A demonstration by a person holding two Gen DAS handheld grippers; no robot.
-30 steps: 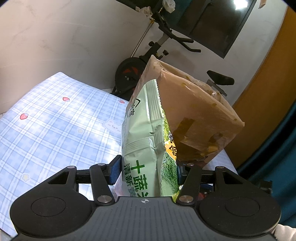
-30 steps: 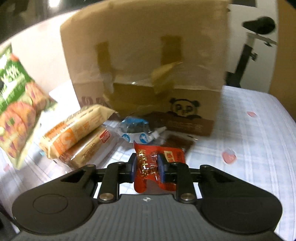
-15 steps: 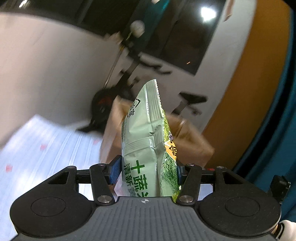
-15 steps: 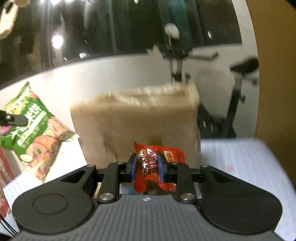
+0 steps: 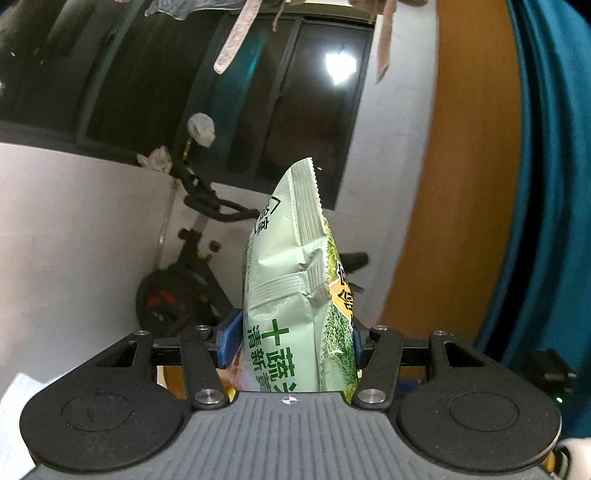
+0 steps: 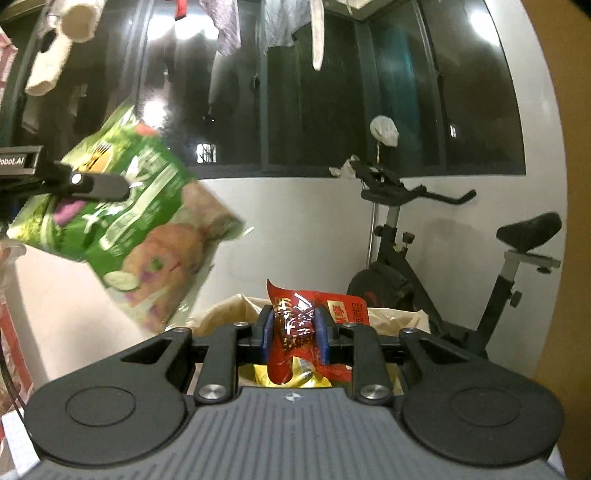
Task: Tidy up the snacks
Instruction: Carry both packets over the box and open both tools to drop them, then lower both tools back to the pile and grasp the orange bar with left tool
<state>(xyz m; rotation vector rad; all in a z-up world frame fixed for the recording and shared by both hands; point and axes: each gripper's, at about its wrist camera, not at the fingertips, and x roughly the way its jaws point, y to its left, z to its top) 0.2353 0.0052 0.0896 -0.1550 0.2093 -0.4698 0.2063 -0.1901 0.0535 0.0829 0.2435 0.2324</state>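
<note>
My left gripper (image 5: 290, 341) is shut on a pale green snack bag (image 5: 291, 280) that stands upright between its blue pads, high above the table. In the right wrist view the same green bag (image 6: 136, 229) hangs at the upper left, held by the left gripper's finger (image 6: 92, 182). The right gripper (image 6: 294, 334) is shut on a small red snack packet (image 6: 299, 328). Just below and beyond it shows the open top of a brown cardboard box (image 6: 229, 314), with yellow wrappers (image 6: 258, 373) inside.
An exercise bike (image 6: 424, 258) stands against the white wall behind the box; the bike (image 5: 184, 280) also shows in the left wrist view. Dark windows with hanging laundry (image 6: 229, 29) fill the top. An orange panel (image 5: 454, 184) and a teal curtain (image 5: 550, 184) are at the right.
Both grippers rose with their snacks still held. The checked tablecloth and the box front dropped out of view; the box's open top now lies under the right gripper.
</note>
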